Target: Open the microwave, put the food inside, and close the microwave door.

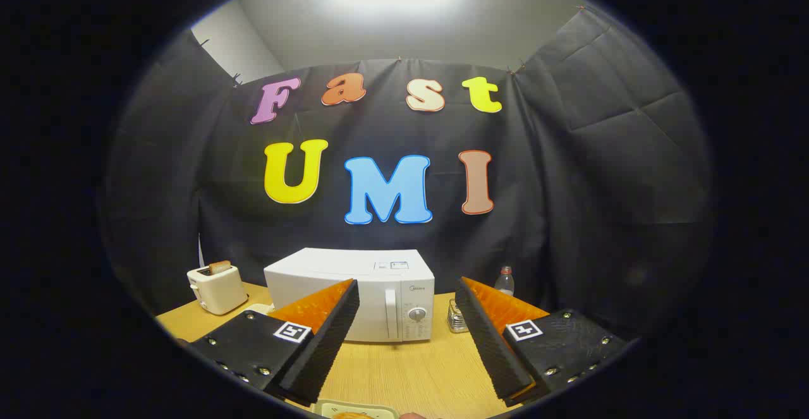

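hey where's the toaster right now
In the gripper view the toaster stands on the wooden table, left of the closed microwave and beyond the open gripper, near the black cloth wall.

My gripper (407,292) sits low in the frame, level. Its two fingers (328,337) are spread wide apart, gripping nothing.

Fisheye riding on tongs (407,292), facing microwave (360,292) from across table (404,368)

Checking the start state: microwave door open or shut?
Shut. The microwave door lies flush with its front, handle beside the control panel, no gap or interior showing. The hand-held gripper is open, short of it, holding nothing.
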